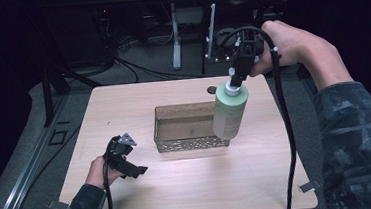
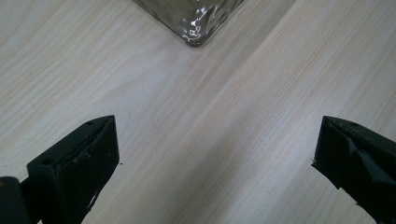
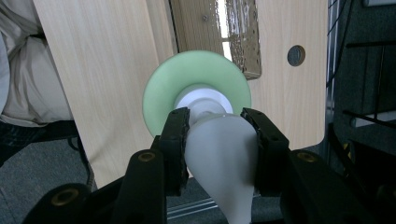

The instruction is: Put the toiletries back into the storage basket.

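One pale green plastic pump bottle (image 1: pixel 230 112) with a white pump head hangs in the air above the right end of the one clear, shallow rectangular plastic tray (image 1: pixel 176 143), its base low over that end; whether it touches the tray cannot be told. The right gripper (image 1: pixel 236 78) points straight down and holds the bottle by its top: in the right gripper view both black jaws press on either side of the white pump head (image 3: pixel 222 154), with the round green shoulder (image 3: pixel 161 100) below them. The tray sits near the middle of the one light wooden table (image 1: pixel 123 109). One dark round hole (image 1: pixel 212 89) is set in the tabletop just behind the tray. The left gripper (image 1: pixel 137 171) rests low at the table's near left, well apart from the tray, its two jaws spread wide with only bare wood between them and a corner of the tray (image 2: pixel 196 28) ahead.
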